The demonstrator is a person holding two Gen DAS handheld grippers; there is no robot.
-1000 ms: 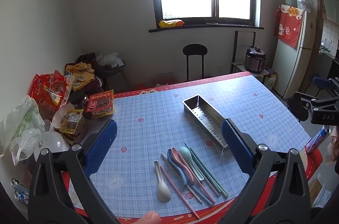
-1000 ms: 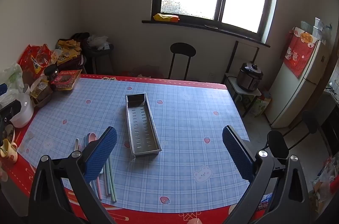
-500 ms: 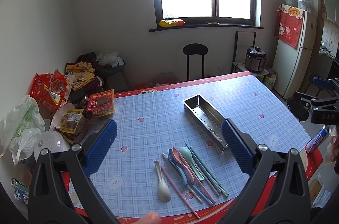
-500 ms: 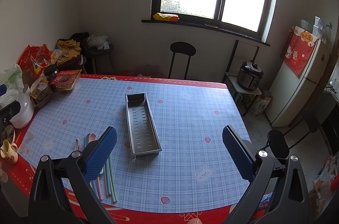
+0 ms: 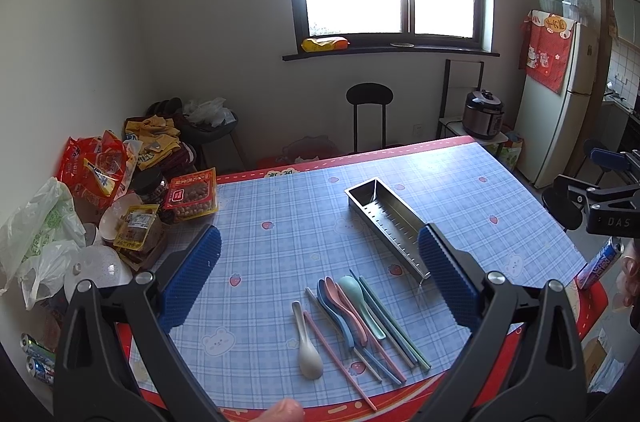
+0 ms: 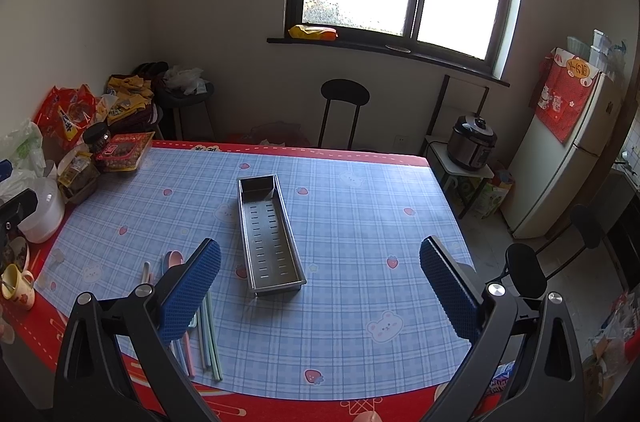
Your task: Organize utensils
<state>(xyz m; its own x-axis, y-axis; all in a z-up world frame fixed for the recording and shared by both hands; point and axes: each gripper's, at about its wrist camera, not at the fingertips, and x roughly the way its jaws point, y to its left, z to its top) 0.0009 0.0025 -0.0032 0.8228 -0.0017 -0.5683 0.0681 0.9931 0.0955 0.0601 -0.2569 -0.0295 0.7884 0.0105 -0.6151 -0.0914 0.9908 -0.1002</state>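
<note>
**Utensils lie just ahead of the left jaws; the tray beyond them is empty**

The left gripper (image 5: pixel 318 272) hangs above the near edge of the table (image 5: pixel 280 230), its jaws spread wide with nothing between the blue pads. Directly below and ahead of it lies the utensil cluster: a white spoon (image 5: pixel 307 348) nearest the left side, then a blue spoon (image 5: pixel 338 314), a pink spoon (image 5: pixel 347 310) and a green spoon (image 5: pixel 360 302), with pastel chopsticks (image 5: pixel 394 322) running alongside them. All lie flat and roughly parallel, their long axes slanting from near right to far left, so jaws would probably need to close across that line rather than along it.

The right gripper (image 6: pixel 320 276) is likewise fully open and empty. In its view the same chopsticks (image 6: pixel 210 334) sit off beneath its left pad, well to one side (so the left gripper looks the better placed for a first pick).

Just beyond the utensils stands the perforated steel tray (image 5: pixel 390 220), its near end close to the chopstick tips, its long axis running away across the checked cloth. From the right wrist view the steel tray (image 6: pixel 268 234) shows a bare slotted floor: nothing is in it yet, so the sorting appears not to have begun.

Further off, snack packets (image 5: pixel 192 194) crowd the table's far left corner.
</note>
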